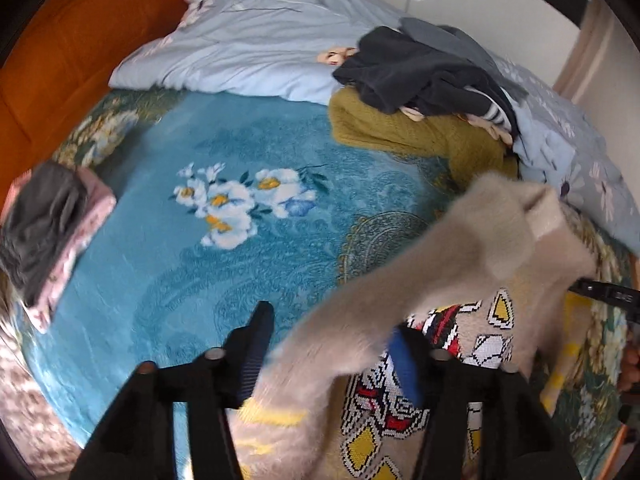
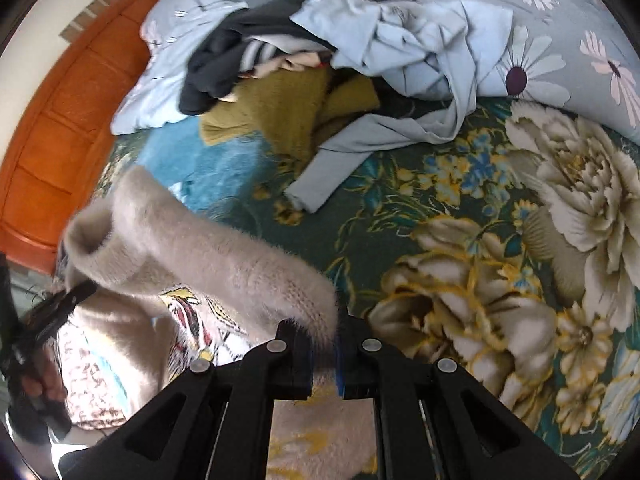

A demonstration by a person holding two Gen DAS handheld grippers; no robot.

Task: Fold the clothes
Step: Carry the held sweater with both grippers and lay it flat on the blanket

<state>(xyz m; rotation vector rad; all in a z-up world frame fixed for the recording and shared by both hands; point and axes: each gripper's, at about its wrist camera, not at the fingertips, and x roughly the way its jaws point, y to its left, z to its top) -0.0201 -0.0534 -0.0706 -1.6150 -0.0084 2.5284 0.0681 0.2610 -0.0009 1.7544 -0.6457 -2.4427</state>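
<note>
A fuzzy beige sweater (image 1: 420, 280) with a red, yellow and white pattern lies on the bed in front of me; it also shows in the right wrist view (image 2: 208, 256). My left gripper (image 1: 332, 344) is open, with a sleeve of the sweater draped between its fingers. My right gripper (image 2: 324, 344) is shut on the sweater's edge, fabric pinched between its fingers. The right gripper's tip (image 1: 600, 292) shows at the right edge of the left wrist view. The left gripper (image 2: 60, 308) shows at the left of the right wrist view.
A pile of unfolded clothes (image 2: 320, 60), dark, olive and light blue, lies at the far side against a pale floral duvet (image 1: 260, 32). Folded grey and pink garments (image 1: 52, 236) sit at the left. The blue floral blanket (image 1: 200, 220) covers the bed; an orange headboard (image 2: 60, 128) stands behind.
</note>
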